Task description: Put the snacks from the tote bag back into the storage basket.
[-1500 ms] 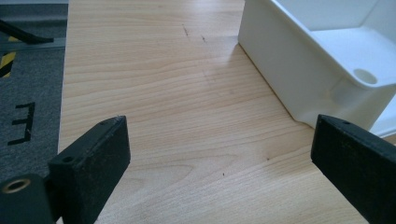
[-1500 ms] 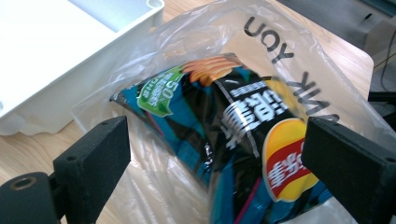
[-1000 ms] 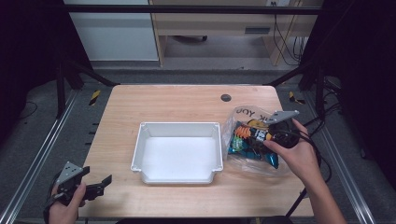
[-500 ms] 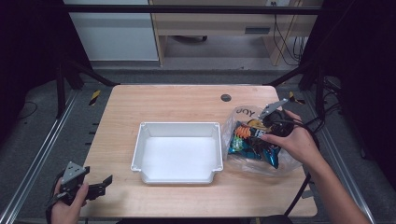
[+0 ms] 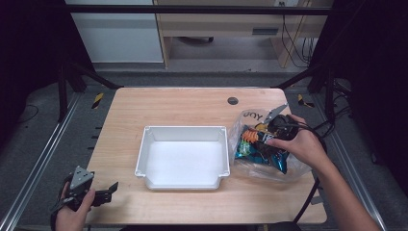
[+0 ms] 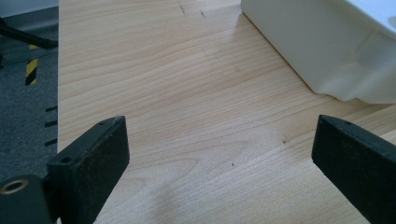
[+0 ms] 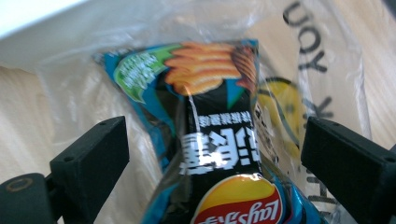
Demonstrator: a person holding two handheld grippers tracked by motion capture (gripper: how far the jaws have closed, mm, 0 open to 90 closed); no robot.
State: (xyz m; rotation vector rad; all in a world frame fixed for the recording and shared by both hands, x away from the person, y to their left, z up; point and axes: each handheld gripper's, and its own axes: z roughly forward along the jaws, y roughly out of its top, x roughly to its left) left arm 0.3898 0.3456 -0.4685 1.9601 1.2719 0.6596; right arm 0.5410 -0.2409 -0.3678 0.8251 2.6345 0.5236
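At the left, our left tongs [image 5: 108, 189] rest over the near left corner of the table [image 5: 192, 103], jaws spread wide with nothing between them; in the left gripper view we see bare wood and a corner of the white tray [image 6: 322, 51] ahead. They have no part in this step, so we should leave them parked there, clear of the tray.

The white tray [image 5: 183, 156] sits in the middle of the table, nothing in it, just left of the clear plastic bag [image 5: 269, 166].

At the right, our right tongs [image 5: 272, 127] hang over that plastic bag [image 7: 70, 88], jaws wide, straddling the chip packet [image 7: 219, 154] that lies inside it. The chip packet [image 5: 260, 150] is on the right side of the table, just beside the tray's right wall.

We judge the step to be gripping the packet to lift it out, probably toward the tray. To do that well, we should lower the tongs until both jaws pass the bag's loose film and flank the packet itself, then close on a flat crimped edge or a narrow fold, not on the puffed middle, which may slip or crush. We should check that no plastic film is pinched in with it, or the whole bag will come up too.
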